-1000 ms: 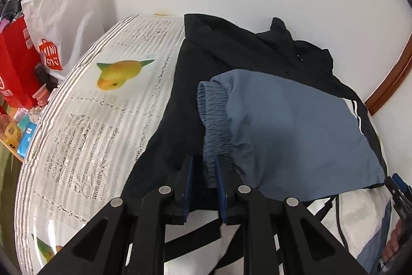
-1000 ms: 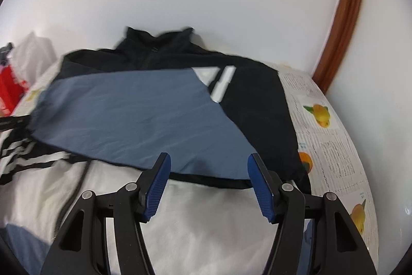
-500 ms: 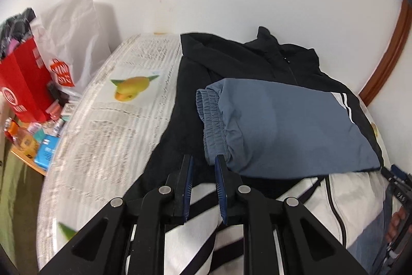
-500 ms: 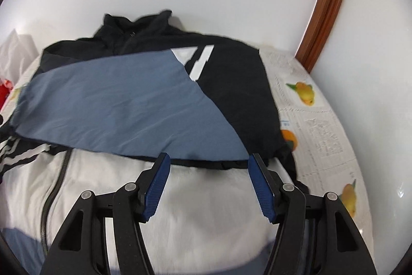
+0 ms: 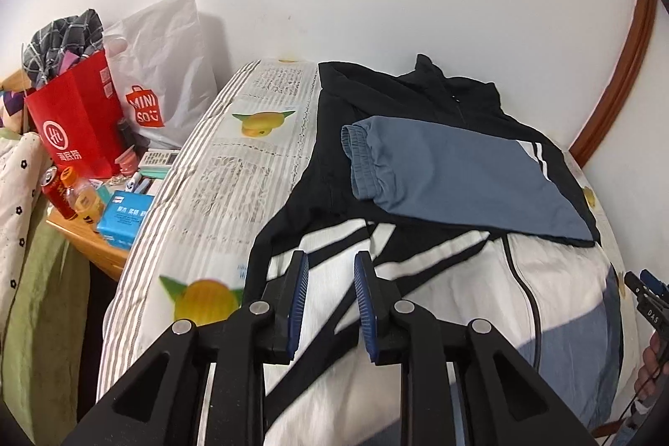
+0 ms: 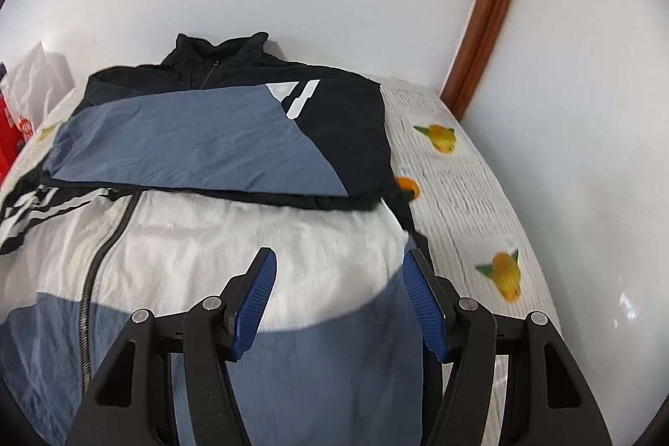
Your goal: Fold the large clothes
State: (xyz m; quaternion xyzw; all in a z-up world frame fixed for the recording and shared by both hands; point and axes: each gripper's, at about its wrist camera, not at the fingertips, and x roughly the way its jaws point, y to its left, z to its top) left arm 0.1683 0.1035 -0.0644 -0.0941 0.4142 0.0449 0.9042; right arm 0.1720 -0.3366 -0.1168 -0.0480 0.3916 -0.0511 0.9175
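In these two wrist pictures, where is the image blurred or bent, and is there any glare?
Left wrist view: the yellow fruit print nearest the lens is blurred, and the brown wooden trim curves from fisheye distortion. Right wrist view: the white and blue zip jacket is soft close to the lens, and a small bright glare spot shows beside the bed.

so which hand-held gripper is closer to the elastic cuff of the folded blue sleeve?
Left. The left hand-held gripper sits just below the elastic cuff; the right hand-held gripper is at the jacket's opposite side, far from that cuff.
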